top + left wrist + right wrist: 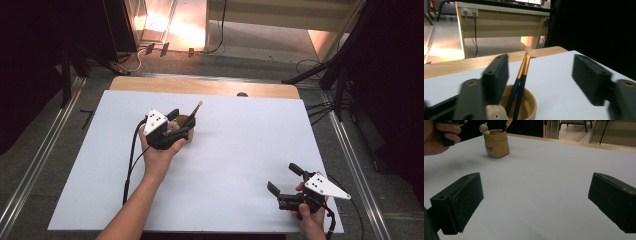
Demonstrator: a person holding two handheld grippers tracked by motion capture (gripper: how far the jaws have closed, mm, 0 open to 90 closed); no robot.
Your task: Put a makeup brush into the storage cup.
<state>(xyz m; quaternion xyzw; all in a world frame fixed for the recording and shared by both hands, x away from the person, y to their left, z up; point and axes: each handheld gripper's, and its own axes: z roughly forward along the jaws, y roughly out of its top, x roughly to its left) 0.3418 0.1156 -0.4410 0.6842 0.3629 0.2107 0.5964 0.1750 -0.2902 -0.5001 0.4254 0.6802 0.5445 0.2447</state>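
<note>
A tan pot (529, 105) stands on the white sheet, left of centre, with two brushes (522, 75) leaning in it; they have dark blue handles and gold ferrules. A small pale figure (495, 112) sits on its rim. My left gripper (179, 122) is over the pot (184, 120), jaws open. In the left gripper view the brushes rise between the jaws, close to the left one, with neither pad pressing on them. My right gripper (283, 178) rests low at the front right, open and with nothing between its jaws, far from the pot (496, 143).
The white sheet (235, 150) covers a wooden table whose bare edge (200, 86) shows at the back. Metal rails (357, 170) run along both sides. A desk (499, 22) and cables stand beyond the table.
</note>
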